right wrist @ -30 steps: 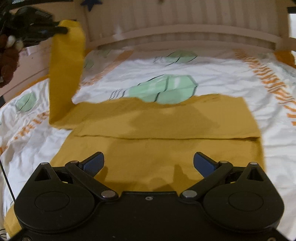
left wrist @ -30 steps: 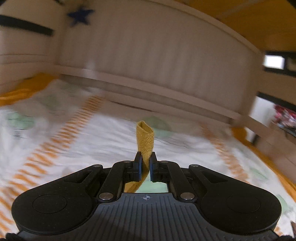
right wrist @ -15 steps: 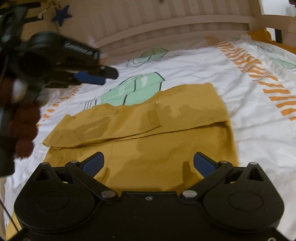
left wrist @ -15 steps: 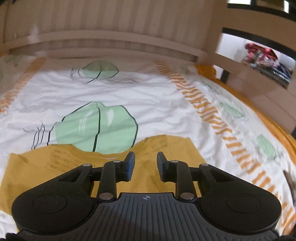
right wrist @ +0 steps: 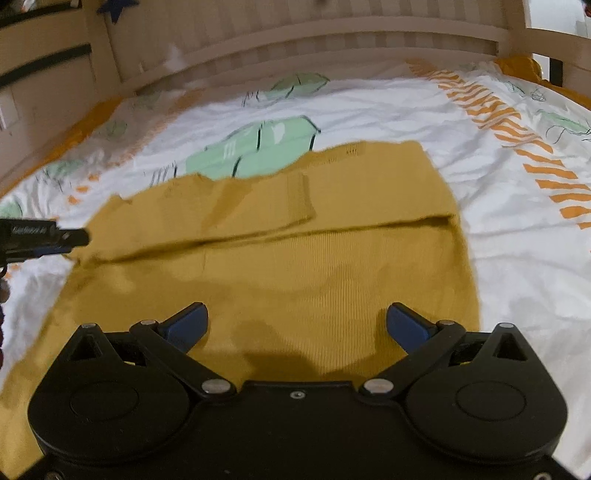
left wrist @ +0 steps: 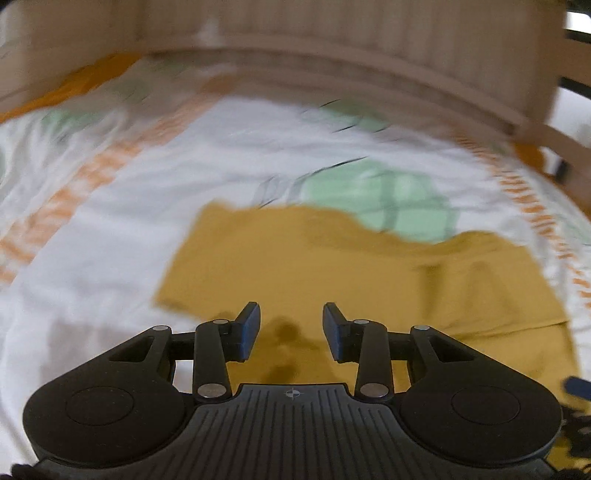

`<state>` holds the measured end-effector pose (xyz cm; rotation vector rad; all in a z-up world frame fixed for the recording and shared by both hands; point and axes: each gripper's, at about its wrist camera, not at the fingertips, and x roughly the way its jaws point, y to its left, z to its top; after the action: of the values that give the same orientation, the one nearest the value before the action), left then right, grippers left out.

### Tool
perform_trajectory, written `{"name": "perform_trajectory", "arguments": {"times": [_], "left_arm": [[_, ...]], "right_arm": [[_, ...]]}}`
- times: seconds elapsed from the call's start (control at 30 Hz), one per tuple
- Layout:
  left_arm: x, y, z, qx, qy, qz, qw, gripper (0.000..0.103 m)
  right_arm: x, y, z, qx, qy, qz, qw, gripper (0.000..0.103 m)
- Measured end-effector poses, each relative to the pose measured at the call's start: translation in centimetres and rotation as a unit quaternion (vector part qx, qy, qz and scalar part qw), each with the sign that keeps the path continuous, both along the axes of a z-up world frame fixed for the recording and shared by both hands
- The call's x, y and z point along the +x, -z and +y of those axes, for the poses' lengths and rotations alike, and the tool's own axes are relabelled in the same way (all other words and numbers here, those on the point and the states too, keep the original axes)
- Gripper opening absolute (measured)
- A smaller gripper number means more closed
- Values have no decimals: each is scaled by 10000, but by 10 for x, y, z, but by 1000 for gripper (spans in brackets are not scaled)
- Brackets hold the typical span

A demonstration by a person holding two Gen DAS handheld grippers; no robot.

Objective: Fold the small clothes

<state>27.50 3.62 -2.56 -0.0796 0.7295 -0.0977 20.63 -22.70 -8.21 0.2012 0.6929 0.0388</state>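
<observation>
A mustard-yellow knitted garment point(right wrist: 295, 258) is spread flat on a bed covered by a white sheet point(right wrist: 369, 107) printed with green leaf shapes and orange dashed stripes. In the right wrist view, both sleeves are seen folded inward across the upper part of the garment, one ribbed cuff point(right wrist: 297, 199) lying near the middle, and a horizontal fold edge runs across below them. The right claw point(right wrist: 297, 323) is held above the lower part of the garment with its blue-padded fingers point(right wrist: 188, 323) spread wide; nothing is gripped between them. At the left edge of that view, the tip of the left claw point(right wrist: 55, 236) is seen beside the garment's left side.

In the left wrist view, which is blurred, the same garment point(left wrist: 332, 266) is seen ahead of and beneath the left claw point(left wrist: 291, 326), whose jaws are parted at a moderate gap with nothing between them. A pale wooden slatted bed frame point(right wrist: 332, 33) is seen behind the sheet.
</observation>
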Motion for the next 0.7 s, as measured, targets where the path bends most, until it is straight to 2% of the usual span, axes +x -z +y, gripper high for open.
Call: {"name": "perform_trajectory", "arguments": {"times": [0.1,0.2,0.37,0.7], "left_arm": [[1,13,23,-64,-243,161,9996,36],[3,24,30,-128,-275,208,9993,36],[-2,29,28,-70,-190,-37,9998,38],[-3,47,42,-446,-397,-225,9980,39]], "right_arm": [[2,5,7,-210,-43,111,9997,103],[2,8,14,-424,-90,172,9989,103],[3,12,18,-620,-112,215,9978,103],[3,12,17,-561,-127,253,9980,103]]}}
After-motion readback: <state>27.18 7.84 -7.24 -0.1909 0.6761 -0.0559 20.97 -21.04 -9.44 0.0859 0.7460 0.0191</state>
